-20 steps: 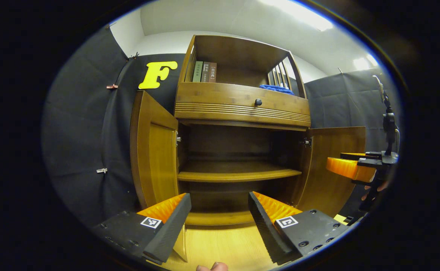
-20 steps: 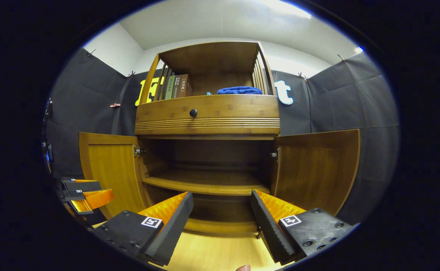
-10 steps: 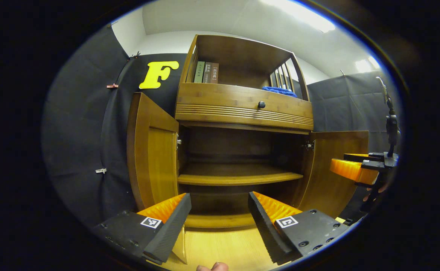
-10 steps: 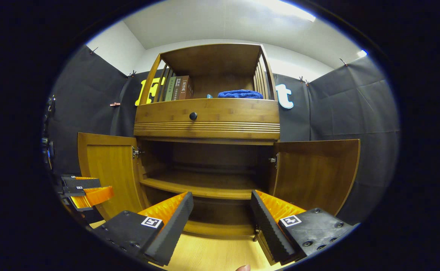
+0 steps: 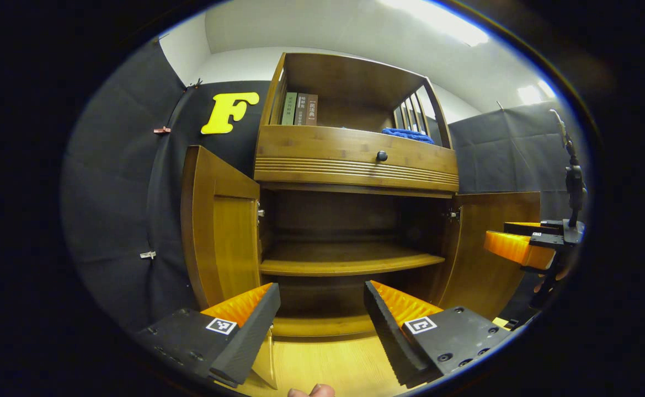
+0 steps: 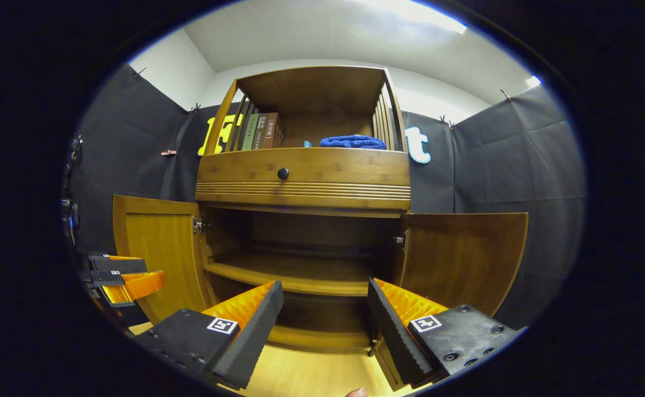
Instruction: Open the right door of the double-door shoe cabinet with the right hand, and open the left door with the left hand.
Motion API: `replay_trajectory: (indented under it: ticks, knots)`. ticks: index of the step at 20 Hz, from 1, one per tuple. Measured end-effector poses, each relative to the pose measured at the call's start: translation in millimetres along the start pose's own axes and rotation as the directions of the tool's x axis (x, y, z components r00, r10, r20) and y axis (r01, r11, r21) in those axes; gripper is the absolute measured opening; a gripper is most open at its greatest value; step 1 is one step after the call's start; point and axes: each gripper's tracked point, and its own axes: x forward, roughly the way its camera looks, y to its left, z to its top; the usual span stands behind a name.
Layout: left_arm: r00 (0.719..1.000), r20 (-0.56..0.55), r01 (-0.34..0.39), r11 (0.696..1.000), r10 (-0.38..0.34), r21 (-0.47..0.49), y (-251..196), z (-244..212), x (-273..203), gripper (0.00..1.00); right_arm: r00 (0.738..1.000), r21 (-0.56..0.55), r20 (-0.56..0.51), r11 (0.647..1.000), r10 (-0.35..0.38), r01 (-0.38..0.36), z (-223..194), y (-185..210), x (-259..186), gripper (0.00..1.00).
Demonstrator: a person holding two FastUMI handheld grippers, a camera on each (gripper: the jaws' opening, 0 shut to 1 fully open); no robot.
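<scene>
Right gripper view: both cabinet [image 6: 303, 176] doors are seen swung wide, left door [image 6: 159, 253] and right door [image 6: 463, 259]. Right tool [image 6: 325, 325] and left tool [image 5: 322, 325] are spread, empty. Since earlier, the cabinet sits slightly lower.

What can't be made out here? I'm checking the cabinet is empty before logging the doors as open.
- Bottom compartment floor: in both views the open grippers' fingers, left and right, cover it.
- Back of the shelf: too dark in both views.
- Drawer contents: it is shut.
- Outer faces of the left door and right door: turned away.
</scene>
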Motion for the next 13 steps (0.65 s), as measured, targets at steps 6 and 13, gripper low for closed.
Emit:
replay_trajectory:
  ticks: [6, 13]
  knots:
    - [1.000, 0.006, -0.004, 1.000, 0.004, 0.004, -0.8, 0.6, -0.6, 0.94, 1.000, -0.013, 0.012, 1.000, 0.004, -0.004, 1.7, 4.1, 0.7, 0.95]
    - [1.000, 0.010, 0.013, 1.000, -0.013, 0.017, -6.2, 0.7, 0.6, 0.95, 1.000, -0.005, 0.017, 1.000, -0.005, 0.005, 2.9, 4.8, -0.8, 0.98]
